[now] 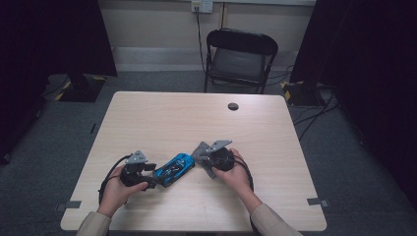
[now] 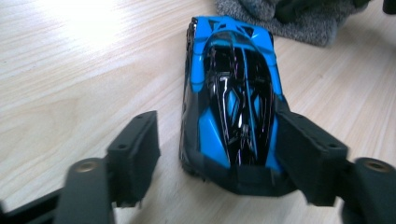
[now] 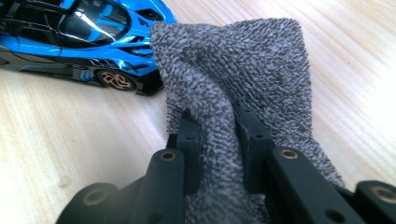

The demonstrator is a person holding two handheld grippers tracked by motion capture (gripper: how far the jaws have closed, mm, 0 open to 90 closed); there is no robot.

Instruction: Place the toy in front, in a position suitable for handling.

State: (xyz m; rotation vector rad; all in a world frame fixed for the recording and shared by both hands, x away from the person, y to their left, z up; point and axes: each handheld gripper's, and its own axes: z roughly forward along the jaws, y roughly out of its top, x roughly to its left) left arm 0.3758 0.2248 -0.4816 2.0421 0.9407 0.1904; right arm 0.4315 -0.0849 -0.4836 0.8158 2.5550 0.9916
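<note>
Two claws at work: your left claw (image 2: 219,154) stands spread around the car (image 2: 233,93); your right claw (image 3: 217,135) pinches the cloth (image 3: 243,70) touching the car's nose.

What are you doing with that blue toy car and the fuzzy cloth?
A person sits at a wooden table with a gripper in each hand. The right gripper pinches a grey fuzzy cloth and holds it against one end of the blue toy car, as if to wipe it. The left gripper sits around the car's other end with its jaws open: one jaw is against the car's side and the other stands clear of it. The car rests on the table.
</note>
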